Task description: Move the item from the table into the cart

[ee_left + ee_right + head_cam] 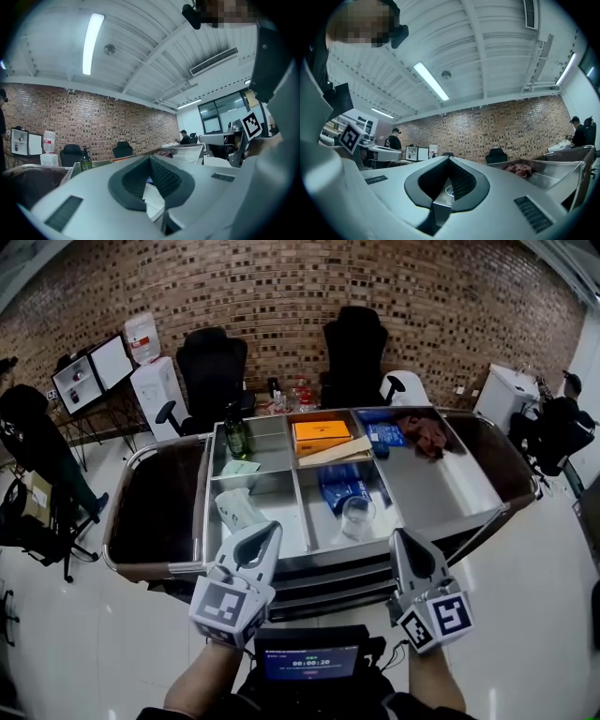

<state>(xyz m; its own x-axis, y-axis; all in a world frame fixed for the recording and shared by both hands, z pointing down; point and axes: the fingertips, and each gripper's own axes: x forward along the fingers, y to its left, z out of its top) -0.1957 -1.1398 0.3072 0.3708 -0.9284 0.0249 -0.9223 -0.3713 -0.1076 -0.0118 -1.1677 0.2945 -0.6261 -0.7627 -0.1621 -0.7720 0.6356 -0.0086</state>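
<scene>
1. Probably the task's thing: a clear round plastic cup (357, 517), upright in the middle front compartment of the stainless steel cart (424, 527), so already off any surface. No table in view.
2. Just short of the cart's front rim: the right gripper (404, 537), jaws together with nothing clamped, the cup beyond the tips and apart from them.
3. Alongside, in front of a crumpled white bag (239, 510): the left gripper (267, 530), jaws likewise together and empty.
4. To finish well: keep both grippers level, back off above the rim without nudging the cup, and part the jaws only when facing the next item.
5. Writing:
   - Pale digits on a small dark screen (310, 662), seemingly a timer but too small to trust.
   - No legible print on the flat orange box (321, 434), the blue packets (342, 486) or the green pump bottle (235, 435).
</scene>
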